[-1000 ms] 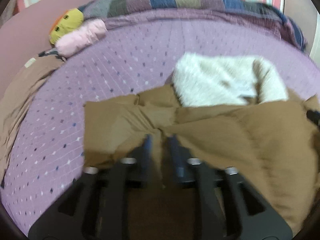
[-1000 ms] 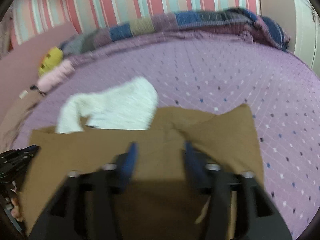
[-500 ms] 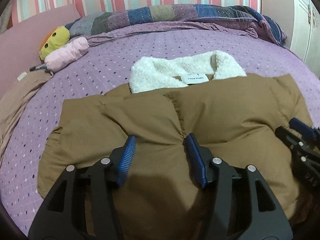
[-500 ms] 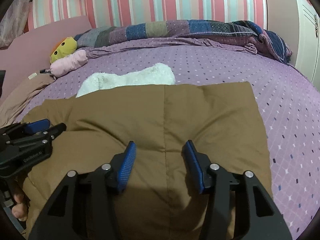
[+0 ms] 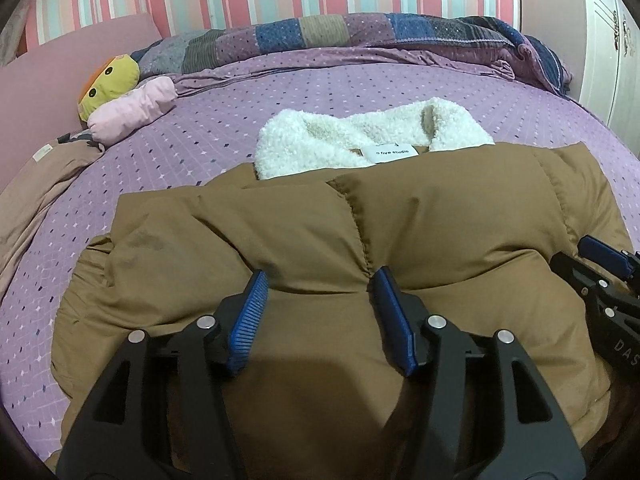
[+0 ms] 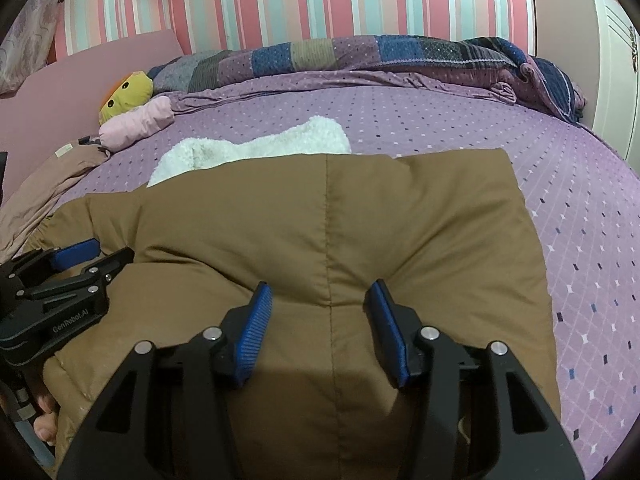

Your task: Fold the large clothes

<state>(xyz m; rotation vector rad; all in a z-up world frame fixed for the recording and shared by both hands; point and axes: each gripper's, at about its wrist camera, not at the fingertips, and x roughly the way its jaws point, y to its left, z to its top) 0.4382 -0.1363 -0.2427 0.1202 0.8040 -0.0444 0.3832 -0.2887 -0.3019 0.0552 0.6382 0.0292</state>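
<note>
The puffy brown jacket with white fleece collar (image 5: 420, 220) is spread across the purple bed (image 5: 320, 92), filling mid-frame beneath the spread left tongs (image 5: 318, 276) and spread right tongs (image 6: 320, 288).

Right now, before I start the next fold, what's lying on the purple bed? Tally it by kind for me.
Garments: 2 (brown puffer jacket with white fleece collar, tan cloth at the left edge)
Soft toys: 2 (yellow-faced plush, pink plush roll)
Bedding: 1 (patchwork quilt)
Total: 5
</note>
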